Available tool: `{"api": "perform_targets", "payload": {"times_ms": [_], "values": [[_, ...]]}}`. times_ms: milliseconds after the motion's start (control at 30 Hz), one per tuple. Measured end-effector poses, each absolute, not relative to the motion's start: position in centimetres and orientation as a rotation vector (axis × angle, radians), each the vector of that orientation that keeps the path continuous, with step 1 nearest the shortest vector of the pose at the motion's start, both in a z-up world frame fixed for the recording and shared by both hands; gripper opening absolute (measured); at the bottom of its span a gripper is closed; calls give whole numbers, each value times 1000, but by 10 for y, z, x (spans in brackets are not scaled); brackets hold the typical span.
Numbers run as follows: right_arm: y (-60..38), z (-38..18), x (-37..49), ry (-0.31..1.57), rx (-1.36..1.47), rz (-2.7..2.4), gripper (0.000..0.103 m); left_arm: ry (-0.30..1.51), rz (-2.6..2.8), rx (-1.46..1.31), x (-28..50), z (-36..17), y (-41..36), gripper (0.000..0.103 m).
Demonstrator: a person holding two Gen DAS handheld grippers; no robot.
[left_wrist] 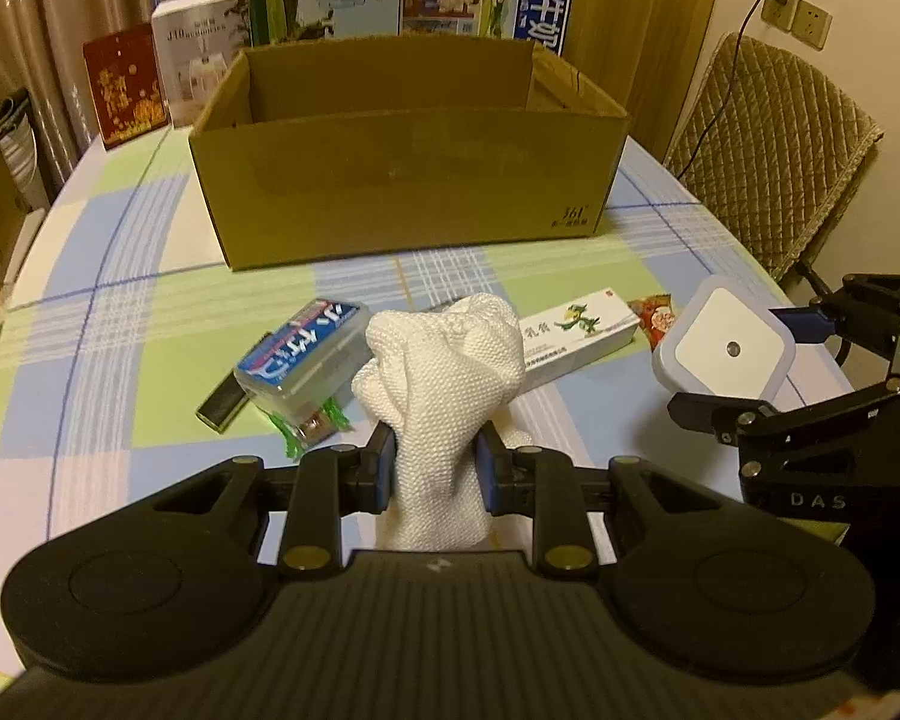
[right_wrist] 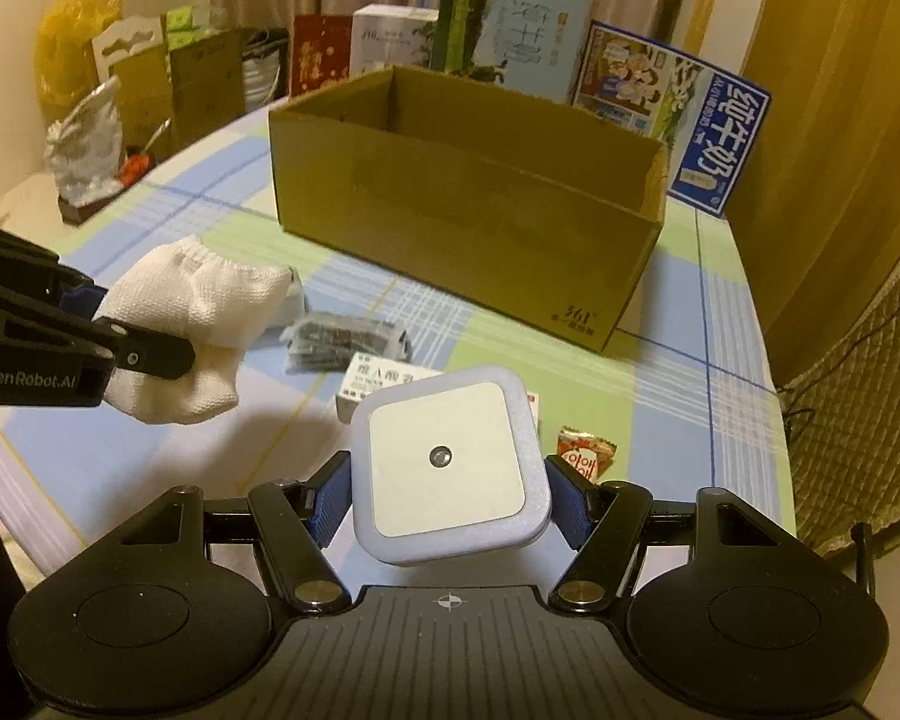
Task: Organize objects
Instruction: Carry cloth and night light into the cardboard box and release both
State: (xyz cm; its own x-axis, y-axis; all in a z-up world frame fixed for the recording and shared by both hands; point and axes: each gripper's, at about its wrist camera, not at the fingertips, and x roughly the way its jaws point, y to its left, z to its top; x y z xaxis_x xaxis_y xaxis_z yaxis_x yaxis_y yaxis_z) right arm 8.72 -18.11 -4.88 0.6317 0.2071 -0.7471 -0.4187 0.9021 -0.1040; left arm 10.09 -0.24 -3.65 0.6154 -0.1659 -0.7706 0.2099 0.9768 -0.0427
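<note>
My left gripper pinches a bunched white knitted cloth and my right gripper clamps a square white plastic night-light by its sides, both lifted clear of the checked tablecloth, presumably bound for the open brown cardboard box just beyond.

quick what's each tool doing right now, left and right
Left tool: shut on the white knit cloth, lifted off the table.
Right tool: shut on the square white night light, also held up.

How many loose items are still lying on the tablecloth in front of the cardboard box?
4: blue-labelled plastic case, dark flat strip beside it, white carton, red candy wrapper. The held white cloth may hide more.
</note>
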Motion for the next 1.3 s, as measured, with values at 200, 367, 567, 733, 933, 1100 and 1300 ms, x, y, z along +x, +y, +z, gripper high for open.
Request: {"api": "perform_targets", "payload": {"times_ms": [200,367,567,733,933,1100,1300], "values": [[-187,-20,99,794,-206,359,64,837,-222,64,105,-14,1,22],[-194,12,123,761,-143,363,64,788,-219,87,122,12,8,22],[-195,53,169,713,-111,369,64,738,-234,105,163,46,15,22],[-194,73,220,707,-82,371,64,711,-234,129,208,68,18,22],[-193,68,282,752,-16,366,64,716,-236,111,263,74,22,22],[-198,49,324,804,42,354,64,747,-233,111,300,60,23,22],[-202,18,354,872,87,348,64,786,-229,107,334,33,25,22]]}}
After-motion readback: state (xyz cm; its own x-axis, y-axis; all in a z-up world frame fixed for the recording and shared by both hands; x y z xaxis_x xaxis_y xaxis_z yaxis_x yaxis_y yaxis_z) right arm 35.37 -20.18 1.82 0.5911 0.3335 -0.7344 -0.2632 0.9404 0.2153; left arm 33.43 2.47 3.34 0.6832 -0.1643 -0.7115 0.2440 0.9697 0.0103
